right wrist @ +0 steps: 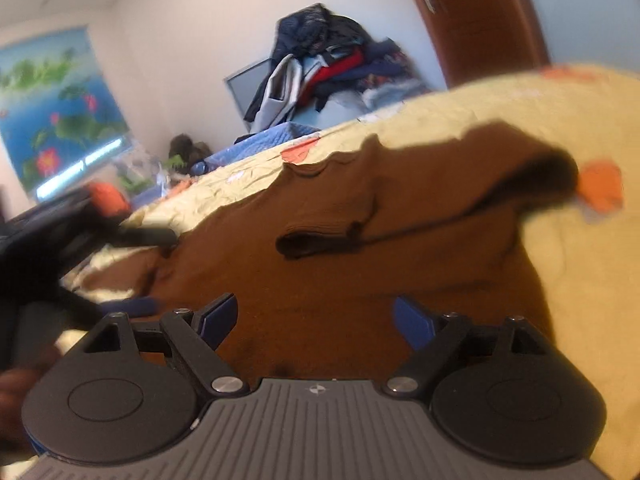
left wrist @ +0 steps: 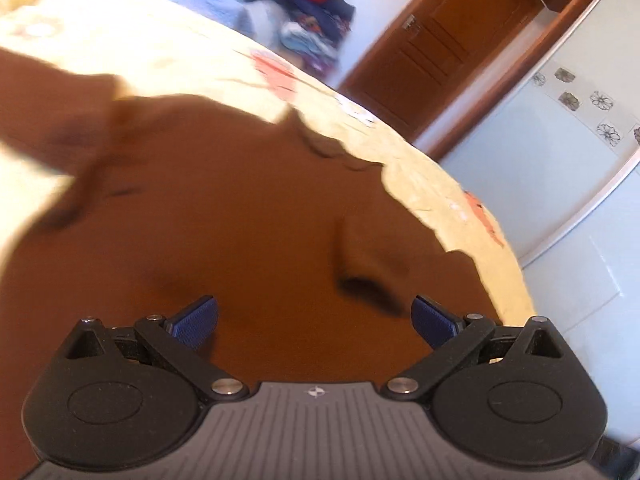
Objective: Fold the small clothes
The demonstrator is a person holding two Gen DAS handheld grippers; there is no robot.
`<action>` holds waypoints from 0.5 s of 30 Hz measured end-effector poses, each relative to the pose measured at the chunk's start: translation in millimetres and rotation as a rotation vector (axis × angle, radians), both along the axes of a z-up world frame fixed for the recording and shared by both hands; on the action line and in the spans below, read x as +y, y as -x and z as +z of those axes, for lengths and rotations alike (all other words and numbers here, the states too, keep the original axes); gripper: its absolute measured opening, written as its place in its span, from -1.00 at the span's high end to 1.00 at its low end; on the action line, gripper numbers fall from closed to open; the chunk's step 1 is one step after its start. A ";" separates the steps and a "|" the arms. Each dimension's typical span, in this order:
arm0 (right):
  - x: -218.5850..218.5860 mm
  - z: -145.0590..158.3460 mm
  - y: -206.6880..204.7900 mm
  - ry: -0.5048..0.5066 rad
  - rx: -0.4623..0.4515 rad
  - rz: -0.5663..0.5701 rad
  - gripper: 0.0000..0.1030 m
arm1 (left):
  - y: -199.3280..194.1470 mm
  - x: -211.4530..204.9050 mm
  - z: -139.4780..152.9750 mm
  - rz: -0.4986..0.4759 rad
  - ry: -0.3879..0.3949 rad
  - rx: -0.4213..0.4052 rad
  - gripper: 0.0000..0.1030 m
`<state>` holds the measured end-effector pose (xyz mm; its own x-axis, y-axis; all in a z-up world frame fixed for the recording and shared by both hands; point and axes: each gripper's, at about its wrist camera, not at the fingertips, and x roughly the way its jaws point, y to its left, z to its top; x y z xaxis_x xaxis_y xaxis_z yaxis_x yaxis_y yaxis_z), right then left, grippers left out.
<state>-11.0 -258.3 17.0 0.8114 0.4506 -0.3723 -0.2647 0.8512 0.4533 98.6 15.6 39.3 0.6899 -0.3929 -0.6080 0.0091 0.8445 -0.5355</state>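
Observation:
A brown garment (left wrist: 248,208) lies spread on the yellow bedspread (left wrist: 168,52). It is blurred, with a sleeve or flap reaching out at its left. My left gripper (left wrist: 316,320) hovers over the cloth, blue pads (left wrist: 200,320) wide apart and nothing pinched between them. In the right wrist view the same brown garment (right wrist: 360,248) shows a dark fold and a raised, rumpled edge at the right. My right gripper (right wrist: 316,320) stands open above it, gripping nothing. The left gripper (right wrist: 148,270) appears blurred at that view's left, open at the garment's edge.
A pile of dark, red and blue clothes (right wrist: 332,60) is heaped beyond the bed's far side. A brown wooden door (left wrist: 452,40) and a pale sliding wardrobe panel (left wrist: 540,168) stand past the bed's edge. A flowered blind (right wrist: 60,108) covers the window.

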 end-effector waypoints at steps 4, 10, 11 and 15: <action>-10.2 -2.3 0.9 -0.062 -0.006 -0.047 -0.73 | -59.1 -44.9 -8.5 -0.078 -0.143 0.037 -1.00; -27.8 -15.4 -5.4 -0.182 0.031 -0.076 -0.75 | -103.6 -67.1 -19.6 -0.085 -0.138 0.093 -0.92; -28.6 -16.4 -5.7 -0.189 0.033 -0.075 -0.76 | -105.6 -72.2 -18.9 -0.085 -0.168 0.085 -0.38; -23.7 -18.4 -9.1 -0.180 0.033 -0.066 -0.79 | -110.8 -85.6 -13.0 -0.103 -0.330 0.082 0.85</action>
